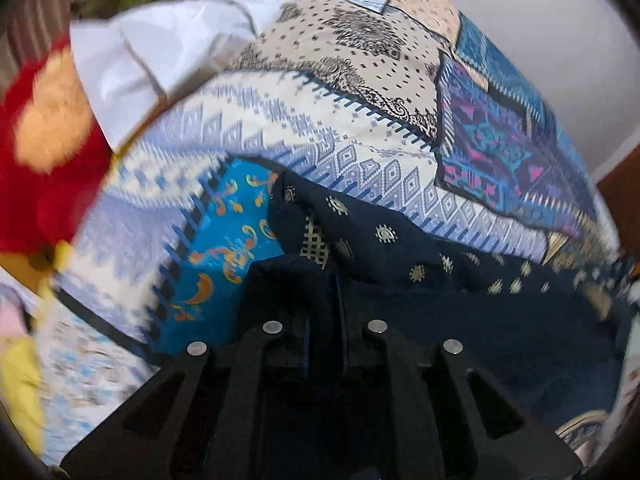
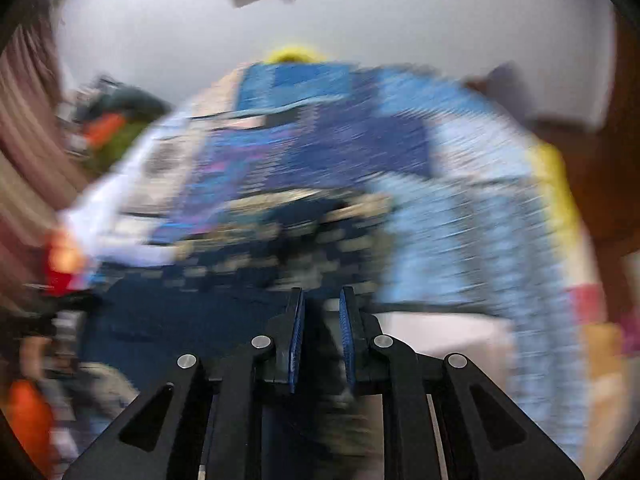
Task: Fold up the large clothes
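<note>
Left gripper (image 1: 324, 280) is clamped on a fold of the navy garment (image 1: 460, 312), whose dark cloth wraps over both fingertips and hides them. From there the garment runs off to the right across the near part of the bed, so its long axis lies roughly left to right; it is deep navy, scattered with small cream motifs, with a cream lattice patch just beyond the grip. Its far edge is rumpled into soft ridges.

Right gripper (image 2: 322, 300) has its blue-padded fingers (image 2: 297, 340) drawn close with a narrow gap; dark cloth sits between them, but heavy blur means I cannot tell whether it is pinched. The navy garment (image 2: 192, 312) spreads to the left of it.

Underneath lies a patchwork bedspread (image 1: 360, 152) of blue, cream and purple panels. A white cloth (image 1: 160, 52) lies at the far left, a red plush toy (image 1: 48, 152) nearer left.
</note>
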